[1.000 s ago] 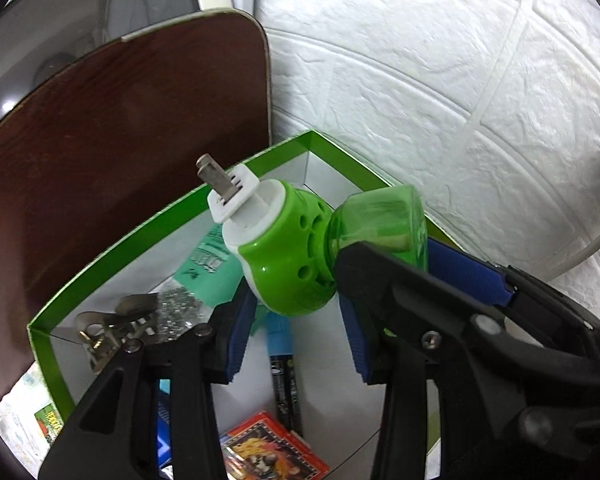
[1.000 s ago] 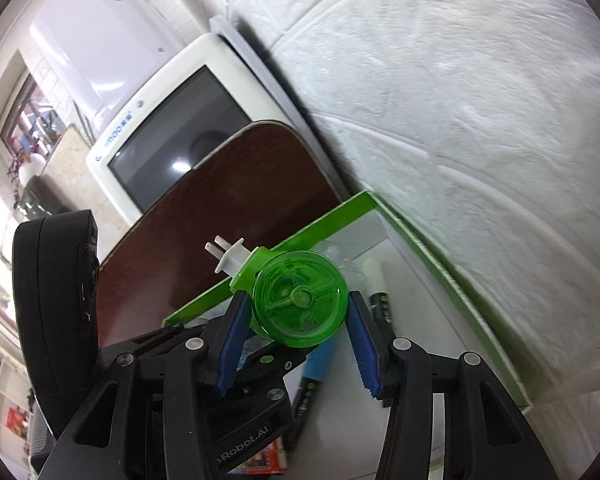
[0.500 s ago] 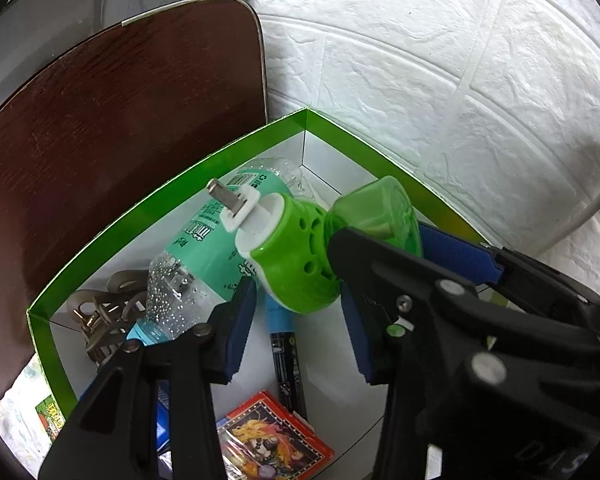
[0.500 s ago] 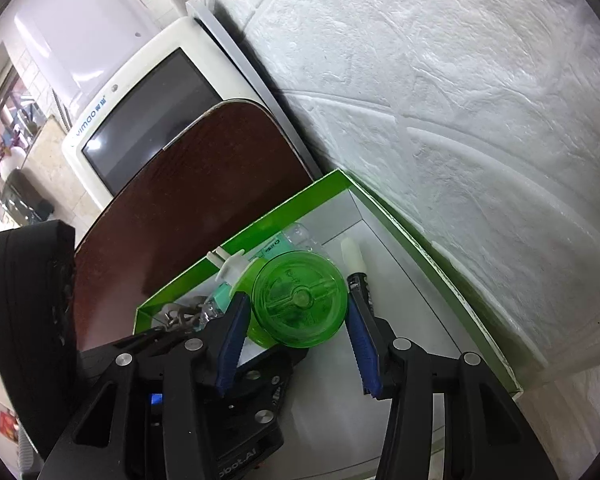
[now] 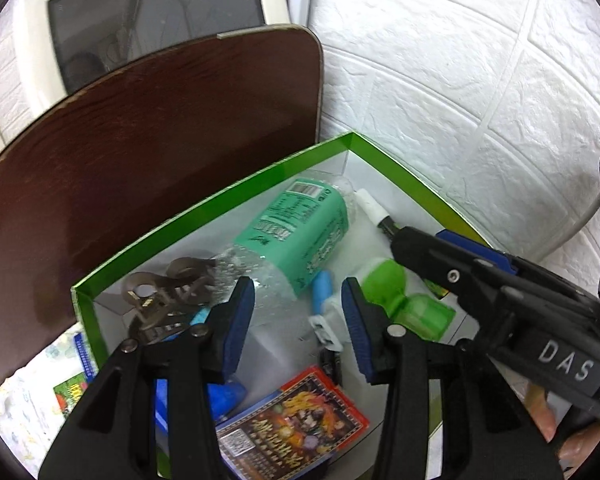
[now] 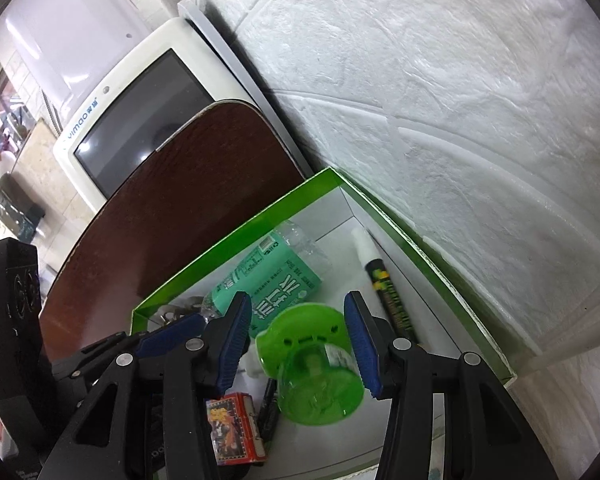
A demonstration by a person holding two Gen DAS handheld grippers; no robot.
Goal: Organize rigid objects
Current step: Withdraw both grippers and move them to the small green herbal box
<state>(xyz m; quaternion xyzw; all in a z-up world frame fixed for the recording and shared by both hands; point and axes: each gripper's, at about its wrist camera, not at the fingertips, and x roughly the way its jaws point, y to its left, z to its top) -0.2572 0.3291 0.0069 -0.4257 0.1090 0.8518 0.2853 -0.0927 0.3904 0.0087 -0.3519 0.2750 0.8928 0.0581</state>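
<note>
The green mosquito-repellent plug-in [image 5: 384,280] lies on its side inside the green-rimmed box [image 5: 220,200]. Its clear green bottle [image 6: 320,392] faces the box's open front, beside the mint-labelled water bottle [image 5: 300,236].

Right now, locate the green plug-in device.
Left wrist view, right of centre: the device lies inside the green box, right of the teal-labelled bottle, below the white-capped marker.

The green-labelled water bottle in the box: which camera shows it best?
The left wrist view: the water bottle lies nearly whole, label and clear body visible, in the green box. The right wrist view shows mainly its label; the right claw hides its lower end.
</note>
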